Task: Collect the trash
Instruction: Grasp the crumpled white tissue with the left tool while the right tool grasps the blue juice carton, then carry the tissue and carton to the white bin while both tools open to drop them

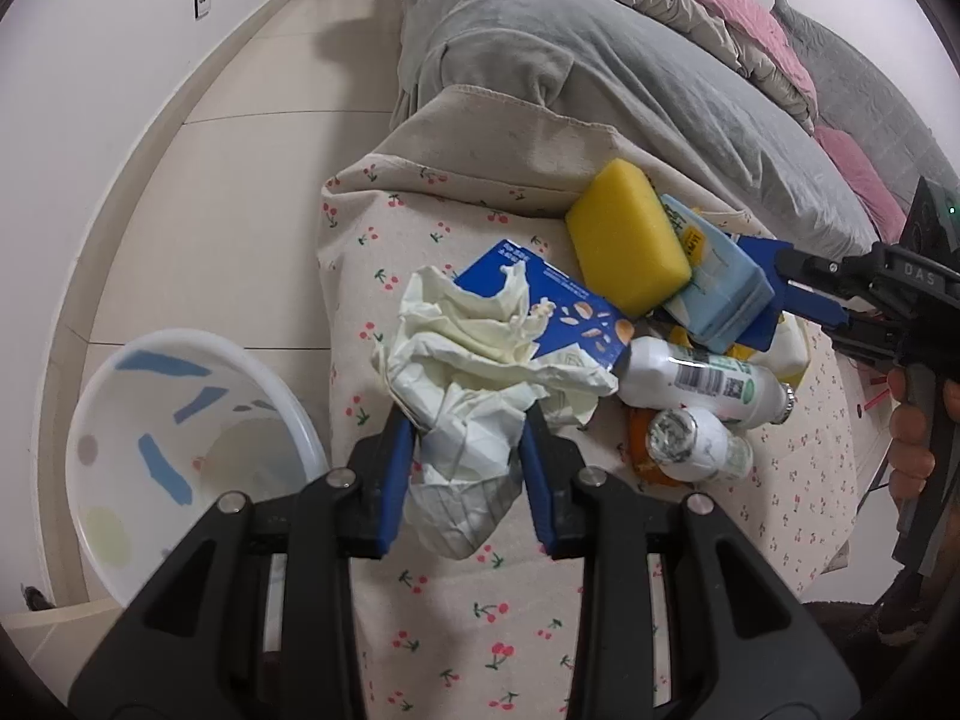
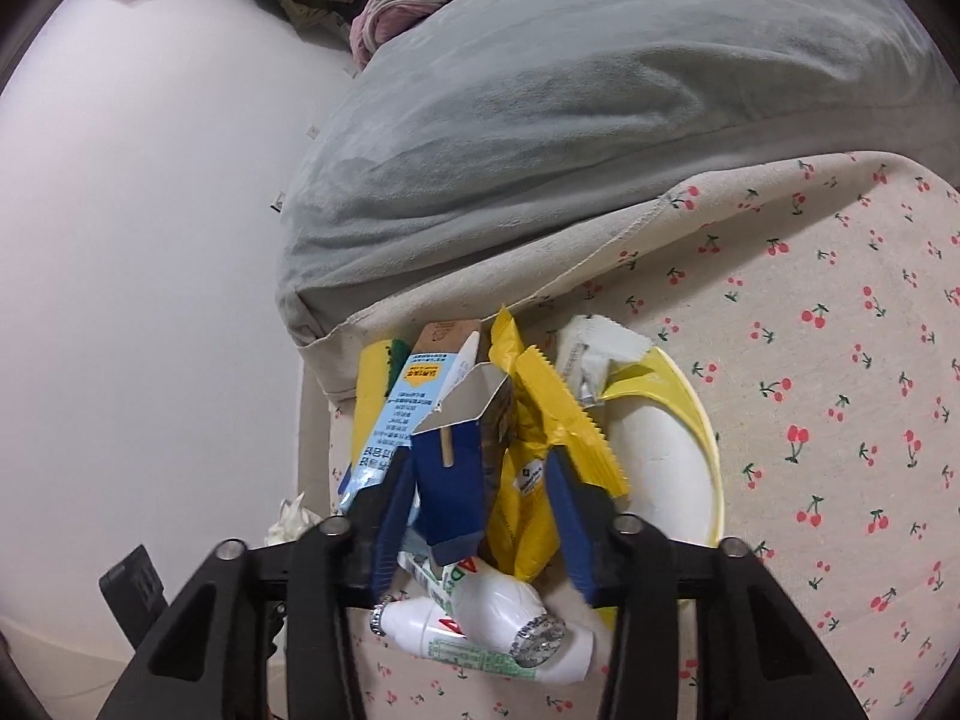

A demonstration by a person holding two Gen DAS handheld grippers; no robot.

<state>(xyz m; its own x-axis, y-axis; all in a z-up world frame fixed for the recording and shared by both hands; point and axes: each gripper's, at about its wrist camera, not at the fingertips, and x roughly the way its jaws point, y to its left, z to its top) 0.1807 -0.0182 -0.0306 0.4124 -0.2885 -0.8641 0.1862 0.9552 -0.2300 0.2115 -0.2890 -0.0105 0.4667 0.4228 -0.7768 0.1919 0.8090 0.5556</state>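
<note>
Trash is piled on a cherry-print cloth (image 1: pixel 468 612). My left gripper (image 1: pixel 467 444) is shut on a crumpled white tissue wad (image 1: pixel 474 372). Behind it lie a dark blue carton (image 1: pixel 558 306), a yellow sponge (image 1: pixel 627 237) and two white bottles (image 1: pixel 702 381). My right gripper (image 1: pixel 774 306) reaches in from the right around a light blue carton (image 1: pixel 714 276). In the right wrist view its jaws stand apart (image 2: pixel 480 480) around a dark blue open carton (image 2: pixel 456 468) and a yellow wrapper (image 2: pixel 540 450); whether they grip is unclear.
A white bin (image 1: pixel 180 450) with coloured patches stands on the floor at the left. A bed with a grey blanket (image 1: pixel 600 78) lies behind the pile. A white and yellow paper bowl (image 2: pixel 666 468) lies under the wrappers.
</note>
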